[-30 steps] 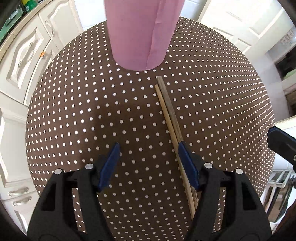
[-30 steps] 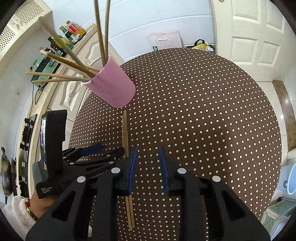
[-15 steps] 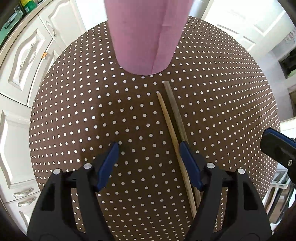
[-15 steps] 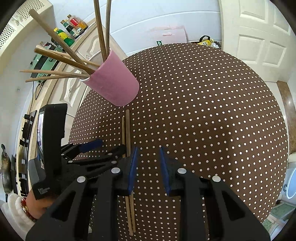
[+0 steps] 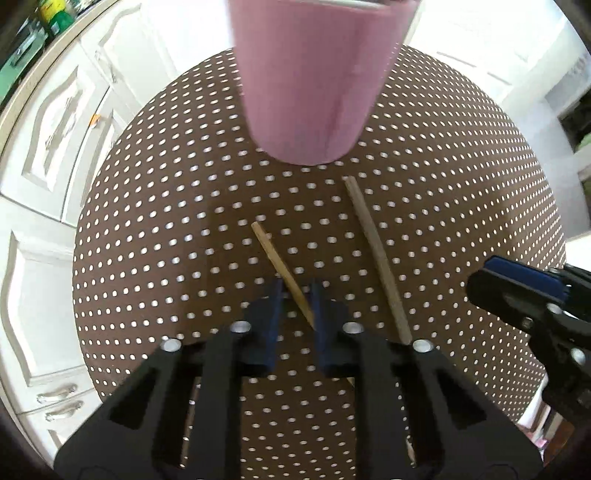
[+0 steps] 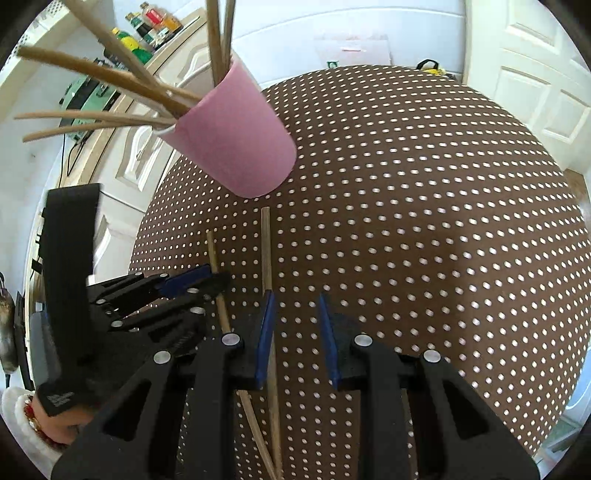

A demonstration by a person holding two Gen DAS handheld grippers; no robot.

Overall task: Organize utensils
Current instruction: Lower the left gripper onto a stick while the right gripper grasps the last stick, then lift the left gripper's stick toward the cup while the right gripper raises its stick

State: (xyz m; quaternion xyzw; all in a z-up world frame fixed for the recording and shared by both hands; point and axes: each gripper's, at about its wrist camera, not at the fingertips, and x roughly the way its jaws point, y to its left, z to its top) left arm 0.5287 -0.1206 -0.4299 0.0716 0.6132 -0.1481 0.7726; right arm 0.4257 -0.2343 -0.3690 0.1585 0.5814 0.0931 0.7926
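Observation:
A pink cup stands on the brown dotted round table and holds several wooden chopsticks. It also shows in the left wrist view. Two chopsticks lie loose below the cup. My left gripper is shut on the lighter chopstick, also seen in the right wrist view. The darker chopstick lies to its right on the table. My right gripper hangs open and empty, its left finger just over that darker chopstick.
White cabinets stand to the left of the table, with bottles on the counter. A white door is at the back right. The right gripper's tip shows at the left wrist view's right edge.
My left gripper has closed from wide open onto the lighter chopstick and pulled it left, away from the darker one. The right gripper has drifted closer to the cup, still open.

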